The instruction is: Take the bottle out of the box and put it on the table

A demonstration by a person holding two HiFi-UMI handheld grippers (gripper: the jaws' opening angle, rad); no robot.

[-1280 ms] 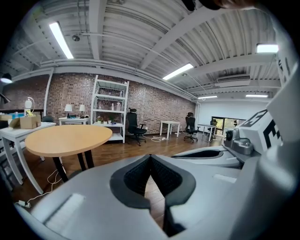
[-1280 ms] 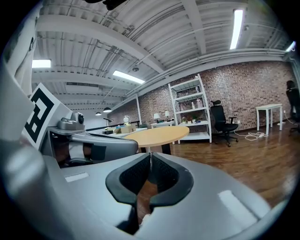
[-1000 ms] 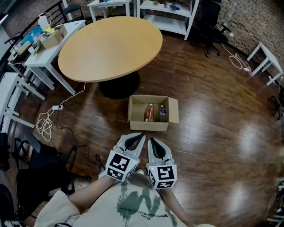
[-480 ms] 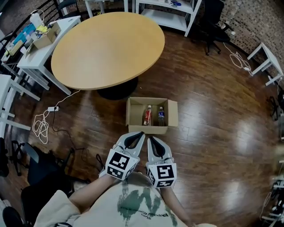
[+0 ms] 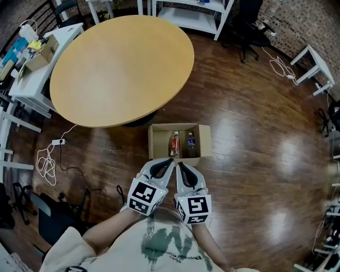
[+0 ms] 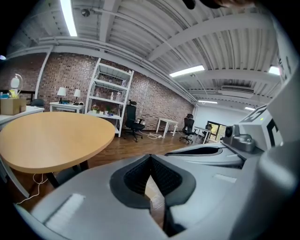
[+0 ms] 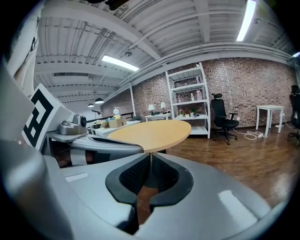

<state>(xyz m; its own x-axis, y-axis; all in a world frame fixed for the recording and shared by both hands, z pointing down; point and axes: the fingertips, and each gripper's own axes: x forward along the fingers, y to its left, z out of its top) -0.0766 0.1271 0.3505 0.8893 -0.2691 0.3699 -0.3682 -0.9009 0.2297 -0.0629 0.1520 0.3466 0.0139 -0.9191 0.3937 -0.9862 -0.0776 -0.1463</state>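
Observation:
An open cardboard box (image 5: pixel 154 144) stands on the wooden floor just in front of the round table (image 5: pixel 117 64). Two bottles lie inside it: one with a red label (image 5: pixel 173 143) on the left, one with a blue label (image 5: pixel 190 144) on the right. My left gripper (image 5: pixel 168 161) and right gripper (image 5: pixel 179 166) are held side by side near the body, tips just short of the box's near wall. Both are shut and hold nothing. In the left gripper view the tips (image 6: pixel 151 157) meet over the floor; in the right gripper view the tips (image 7: pixel 150 154) meet below the tabletop (image 7: pixel 152 132).
White desks with clutter (image 5: pixel 32 50) stand at the left, with a cable and power strip (image 5: pixel 50 154) on the floor. A white shelf unit (image 5: pixel 186 13), office chairs (image 5: pixel 244 26) and a small white table (image 5: pixel 313 69) line the far side. A dark chair (image 5: pixel 53 223) sits near left.
The view has advanced toward the box: table and box slid down and left in the head view, and the box now lies right at the gripper tips. Both grippers stay shut.

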